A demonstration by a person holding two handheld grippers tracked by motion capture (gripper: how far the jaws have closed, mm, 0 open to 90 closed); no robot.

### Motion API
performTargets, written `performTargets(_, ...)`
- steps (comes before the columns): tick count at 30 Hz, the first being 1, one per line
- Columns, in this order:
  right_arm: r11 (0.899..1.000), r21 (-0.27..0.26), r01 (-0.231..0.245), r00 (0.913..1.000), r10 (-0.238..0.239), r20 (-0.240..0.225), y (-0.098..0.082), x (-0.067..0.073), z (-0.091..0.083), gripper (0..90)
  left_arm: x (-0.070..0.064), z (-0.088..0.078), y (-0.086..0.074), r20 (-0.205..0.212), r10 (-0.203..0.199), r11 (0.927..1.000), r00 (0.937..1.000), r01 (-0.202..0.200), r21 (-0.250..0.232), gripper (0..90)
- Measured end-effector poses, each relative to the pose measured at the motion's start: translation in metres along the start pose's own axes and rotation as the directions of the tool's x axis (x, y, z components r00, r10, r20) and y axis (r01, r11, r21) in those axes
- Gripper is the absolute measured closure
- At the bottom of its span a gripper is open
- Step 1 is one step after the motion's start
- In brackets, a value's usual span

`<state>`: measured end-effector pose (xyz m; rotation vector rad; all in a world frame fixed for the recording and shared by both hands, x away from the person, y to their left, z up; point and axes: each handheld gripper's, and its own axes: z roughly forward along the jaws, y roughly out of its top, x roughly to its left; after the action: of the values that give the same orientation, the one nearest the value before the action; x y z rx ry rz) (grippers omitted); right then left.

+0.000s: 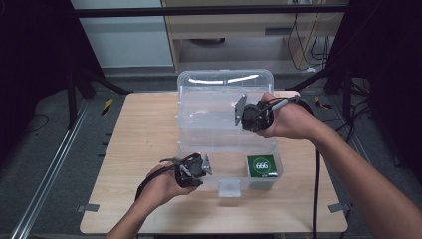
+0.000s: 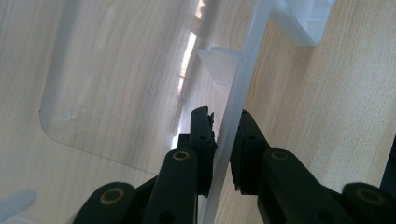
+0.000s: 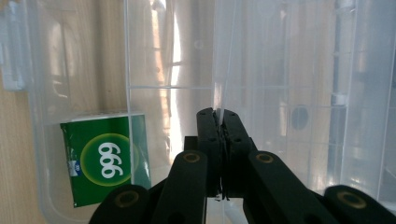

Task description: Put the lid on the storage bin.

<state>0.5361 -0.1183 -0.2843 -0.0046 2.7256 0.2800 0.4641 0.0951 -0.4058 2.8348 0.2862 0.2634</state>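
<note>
Standing on the pale wood-grain bench (image 1: 144,149), a clear, glossy plastic storage box (image 1: 199,134) has its lid (image 1: 224,82) swung up at the far side. Walls are thin, translucent and smooth, with rounded corners and a moulded latch tab (image 1: 229,188) on the near front wall. Inside, at the near right corner, lies a small green carton with a white circle and the print "999" (image 3: 105,158), flat-faced and sharp-edged, just beside the box's right wall.

Left gripper (image 2: 224,135): matte black jaws straddle the thin near wall of the box, one jaw inside, one outside, clamped on that wall edge. In the high view this left gripper (image 1: 194,169) sits at the near left part of the box rim.

Right gripper (image 3: 219,121): jaws pressed together on a thin clear plastic sheet edge that rises between them; I cannot tell exactly which panel of the box this is. In the high view the right gripper (image 1: 251,117) sits over the far middle of the box, well apart from the left one.

Open room: bare bench lies left of the box and along the near edge; the box's left floor is bare.
</note>
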Motion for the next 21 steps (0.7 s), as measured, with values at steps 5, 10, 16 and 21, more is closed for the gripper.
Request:
performTargets(5,1.000,-0.016,-0.008,0.9999,0.008,-0.007,-0.005,0.007,-0.002,88.2,-0.001,0.001,-0.001,0.011,-0.031,0.9995,0.9995,0.031,-0.010,79.9)
performTargets(10,1.000,-0.021,-0.002,1.0000,0.002,0.006,-0.005,0.012,-0.002,88.2,-0.002,0.001,-0.002,0.010,-0.041,0.9991,0.9991,0.041,-0.014,79.6)
performTargets(16,1.000,-0.027,0.000,1.0000,0.000,0.000,-0.007,0.019,-0.003,88.0,-0.004,0.002,-0.002,0.000,-0.052,0.9982,0.9986,0.052,-0.028,79.3)
performTargets(21,1.000,-0.028,0.004,1.0000,-0.004,-0.006,-0.008,0.023,-0.003,87.7,-0.004,0.002,-0.003,-0.001,-0.060,0.9976,0.9982,0.060,-0.035,79.2)
